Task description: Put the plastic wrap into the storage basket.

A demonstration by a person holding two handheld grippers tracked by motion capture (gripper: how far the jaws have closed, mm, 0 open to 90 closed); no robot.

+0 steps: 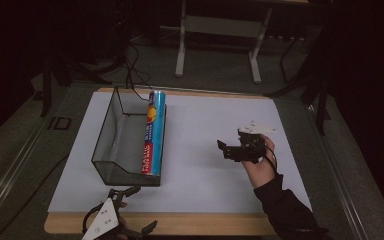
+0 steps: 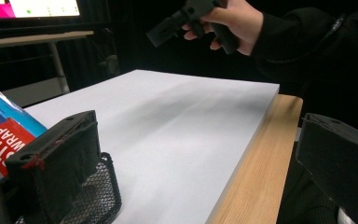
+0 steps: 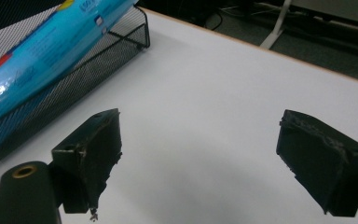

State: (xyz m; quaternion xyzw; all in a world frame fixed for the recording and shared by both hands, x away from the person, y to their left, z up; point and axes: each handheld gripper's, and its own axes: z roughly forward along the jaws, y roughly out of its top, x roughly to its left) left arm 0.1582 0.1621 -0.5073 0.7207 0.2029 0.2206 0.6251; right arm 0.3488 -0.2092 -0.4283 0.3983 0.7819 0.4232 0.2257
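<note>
Since long blue plastic-wrap box already leans inside black wire-mesh basket, keep both jaw pairs wide; left gripper near basket corner, right gripper well apart, avoid bumping mesh.

The right gripper hovers over a white tabletop, its two black jaws set wide apart with nothing between them. At upper left, a black mesh basket stands on the white surface, a long blue box of wrap lying tilted along its wall, one end rising past the rim. The left jaw points toward the basket but stays apart from it. Beyond the tabletop's wooden far edge, grey floor and a white furniture leg are seen.
</note>
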